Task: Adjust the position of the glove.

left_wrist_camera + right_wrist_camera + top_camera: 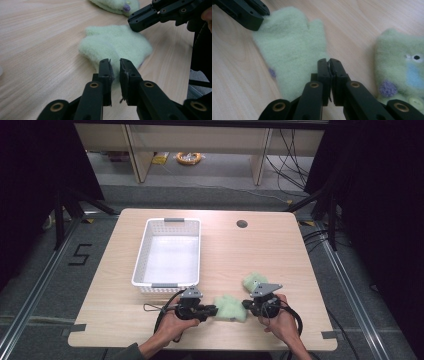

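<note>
Between the two tongs, on the pale wooden surface (pixel 280 245), lies a light green mitten (pixel 231 307). The left tongs (pixel 115 62) pinch one edge of it; the right tongs (pixel 329 61), jaws pressed nearly together, nip the opposite edge. A second green mitten (pixel 402 70) with a face lies just beside, past the right tongs. A white basket (pixel 170 251) stands near the left tongs.

Pale green mitten (pixel 287 47); second mitten (pixel 402 67) green with purple and blue patches; white basket (pixel 142 265).
</note>
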### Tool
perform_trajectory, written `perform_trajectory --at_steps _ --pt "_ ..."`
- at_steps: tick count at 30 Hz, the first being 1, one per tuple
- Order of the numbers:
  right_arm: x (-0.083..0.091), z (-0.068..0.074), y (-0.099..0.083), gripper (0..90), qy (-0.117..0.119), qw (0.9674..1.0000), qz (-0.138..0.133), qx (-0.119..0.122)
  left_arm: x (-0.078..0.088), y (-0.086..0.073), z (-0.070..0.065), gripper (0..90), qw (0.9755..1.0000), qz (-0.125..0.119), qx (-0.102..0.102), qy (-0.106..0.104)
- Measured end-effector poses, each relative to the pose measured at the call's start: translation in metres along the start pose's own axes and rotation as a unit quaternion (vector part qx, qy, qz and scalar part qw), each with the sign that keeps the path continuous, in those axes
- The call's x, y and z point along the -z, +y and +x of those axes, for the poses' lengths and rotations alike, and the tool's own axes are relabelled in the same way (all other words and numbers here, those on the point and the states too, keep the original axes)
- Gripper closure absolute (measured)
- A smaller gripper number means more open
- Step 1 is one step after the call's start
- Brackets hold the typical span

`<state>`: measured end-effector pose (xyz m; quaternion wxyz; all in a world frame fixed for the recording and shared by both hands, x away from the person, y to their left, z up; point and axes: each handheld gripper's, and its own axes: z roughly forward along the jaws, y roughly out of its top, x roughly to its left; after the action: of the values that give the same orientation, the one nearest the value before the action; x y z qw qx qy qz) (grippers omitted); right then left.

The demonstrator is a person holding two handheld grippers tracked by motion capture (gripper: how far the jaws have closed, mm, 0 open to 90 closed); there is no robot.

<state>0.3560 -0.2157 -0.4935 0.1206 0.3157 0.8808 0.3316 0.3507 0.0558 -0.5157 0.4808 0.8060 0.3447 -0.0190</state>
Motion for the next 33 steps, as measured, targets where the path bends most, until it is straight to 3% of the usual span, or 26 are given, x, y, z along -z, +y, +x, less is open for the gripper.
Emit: perform_trajectory --at_steps 2,4,5,9,10,11,12,15,17,19,21,23,28,33 --pt "0.000 -0.001 -0.001 80.3 -0.001 0.9999 -0.008 -0.008 0.001 0.000 0.000 70.4 0.9999 0.004 -0.009 0.008" --pt "0.004 -0.005 0.000 72.6 0.000 0.9997 -0.024 -0.010 0.004 0.001 -0.003 56.9 0.9997 0.005 -0.005 0.024" --pt "0.009 -0.006 0.000 68.8 -0.008 0.9991 -0.033 -0.024 0.006 0.001 -0.004 51.0 0.9996 0.006 -0.006 0.026" --pt "0.036 -0.025 -0.003 63.7 -0.051 0.9954 -0.066 -0.048 0.017 0.004 -0.007 42.5 0.9994 0.000 -0.018 0.030" --pt "0.043 -0.029 -0.005 63.4 -0.058 0.9935 -0.067 -0.071 0.020 0.005 -0.008 40.7 0.9994 -0.002 -0.017 0.031" --pt "0.048 -0.035 -0.007 63.3 -0.066 0.9922 -0.072 -0.077 0.022 0.005 -0.010 39.8 0.9994 -0.007 -0.010 0.032" --pt "0.052 -0.040 -0.009 63.0 -0.075 0.9908 -0.075 -0.084 0.024 0.006 -0.009 38.8 0.9994 -0.004 -0.017 0.029" --pt "0.057 -0.050 -0.014 61.8 -0.092 0.9894 -0.065 -0.091 0.029 0.005 -0.011 36.5 0.9991 -0.008 -0.020 0.038" --pt "0.054 -0.055 -0.017 61.5 -0.103 0.9893 -0.066 -0.079 0.033 0.004 -0.010 35.1 0.9993 -0.002 -0.018 0.032" --pt "0.052 -0.056 -0.018 60.5 -0.101 0.9895 -0.053 -0.089 0.036 0.001 -0.009 33.7 0.9993 -0.005 -0.008 0.037" --pt "0.049 -0.057 -0.017 59.6 -0.096 0.9895 -0.047 -0.097 0.040 -0.001 -0.007 32.9 0.9993 0.002 -0.013 0.034" --pt "0.046 -0.059 -0.015 59.1 -0.099 0.9898 -0.044 -0.092 0.043 -0.004 -0.006 32.1 0.9991 -0.001 -0.007 0.041" --pt "0.035 -0.061 -0.008 58.1 -0.113 0.9873 -0.032 -0.107 0.051 -0.008 -0.003 31.5 0.9989 -0.006 -0.002 0.046" --pt "0.026 -0.063 -0.002 56.1 -0.106 0.9856 -0.011 -0.131 0.061 -0.011 0.004 30.7 0.9987 -0.005 0.007 0.050"
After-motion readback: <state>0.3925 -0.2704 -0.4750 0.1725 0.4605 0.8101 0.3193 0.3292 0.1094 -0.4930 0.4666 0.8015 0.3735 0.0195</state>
